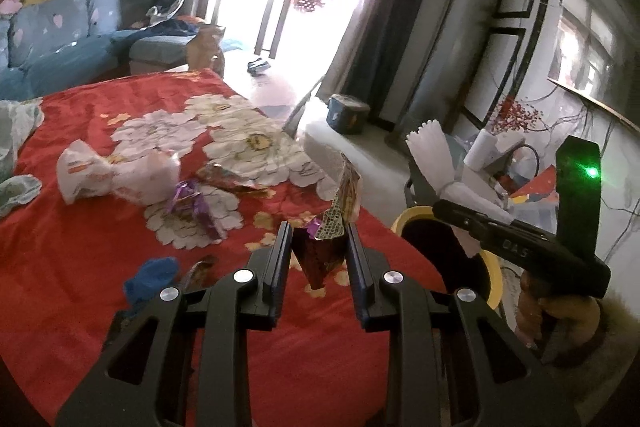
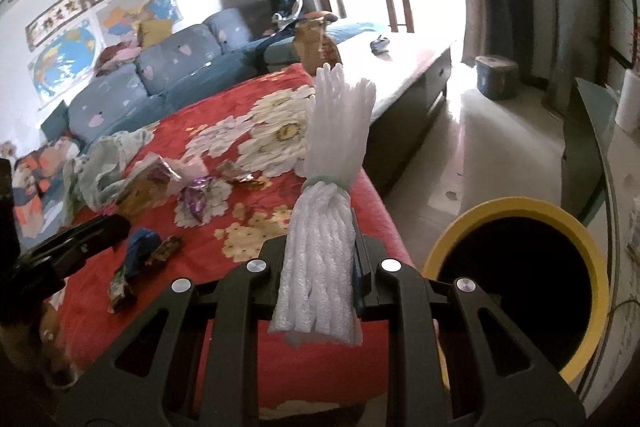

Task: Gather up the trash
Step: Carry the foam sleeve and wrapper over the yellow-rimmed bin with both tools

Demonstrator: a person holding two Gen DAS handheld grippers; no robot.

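Cloth (image 1: 100, 239): red, big white flowers with yellow centres, small yellow blossoms. Bin (image 2: 516, 215): yellow rim, black inside. Foam net (image 2: 320, 259): white, ribbed, pale green band at the waist. Wrapper (image 1: 320, 251) in left tongs (image 1: 318, 247): dark red with a gold grid and a purple scrap. Tongs black, silver rivets. Sofa (image 2: 168, 67): blue, pink hearts. Candy wrapper (image 1: 196, 205): purple foil.

Left gripper (image 1: 318, 247) level, jaws narrowed and clamped on a crumpled foil wrapper (image 1: 326, 243); right gripper (image 2: 318, 259) at its 2 o'clock, fingers pointing toward 10 o'clock, jaws pinched around a white foam net bundle (image 2: 324, 219), bare hand on its handle.
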